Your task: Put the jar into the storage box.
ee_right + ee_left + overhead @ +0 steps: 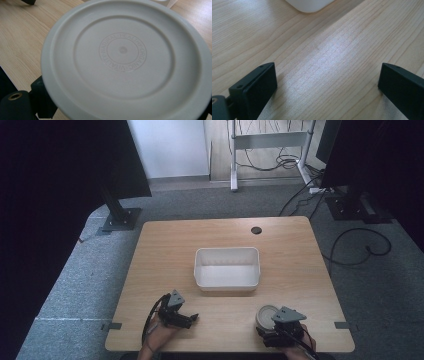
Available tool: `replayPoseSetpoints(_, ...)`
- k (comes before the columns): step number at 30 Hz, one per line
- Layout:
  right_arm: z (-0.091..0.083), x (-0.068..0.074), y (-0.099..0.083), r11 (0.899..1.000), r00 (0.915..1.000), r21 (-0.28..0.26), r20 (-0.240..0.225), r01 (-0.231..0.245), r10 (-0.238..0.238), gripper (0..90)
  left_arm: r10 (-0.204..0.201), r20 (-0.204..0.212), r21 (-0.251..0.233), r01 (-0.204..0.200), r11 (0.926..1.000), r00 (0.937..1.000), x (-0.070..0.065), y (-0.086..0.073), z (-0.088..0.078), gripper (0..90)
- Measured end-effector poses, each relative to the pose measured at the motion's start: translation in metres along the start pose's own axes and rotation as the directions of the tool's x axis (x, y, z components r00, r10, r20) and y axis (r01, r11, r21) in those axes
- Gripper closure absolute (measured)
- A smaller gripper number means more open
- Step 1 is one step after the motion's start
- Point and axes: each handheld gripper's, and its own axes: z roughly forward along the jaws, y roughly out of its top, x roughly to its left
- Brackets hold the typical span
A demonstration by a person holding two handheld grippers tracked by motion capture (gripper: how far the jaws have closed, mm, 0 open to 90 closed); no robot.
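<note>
A round off-white tub with an embossed lid (264, 315) (122, 50) stands near the table's front edge, right of centre. My right gripper (270, 324) (120, 110) is at the tub, its jaws spread wide on either side. One black finger (43, 100) shows below the lid's left rim; the lid hides the other almost fully. Whether the pads touch the tub is hidden. My left gripper (193, 318) (327, 85) rests low over bare wood at the front left, open, with nothing between its fingers.
A white rectangular bin (227, 268) (309, 5) sits empty at the table's middle, beyond both grippers. A small dark cable hole (256, 230) lies near the far edge. Stands and cables occupy the floor behind the wooden table (160, 255).
</note>
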Motion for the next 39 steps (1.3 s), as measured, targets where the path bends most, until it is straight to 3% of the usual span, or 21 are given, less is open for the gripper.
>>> replayPoseSetpoints(39, 0.025, 0.001, 0.041, 1.000, 0.9987, -0.023, -0.051, -0.005, 0.004, 9.4, 0.000, 0.000, 0.000, 0.000, 1.0000, 1.0000, 0.000, 0.000, 0.000, 1.9)
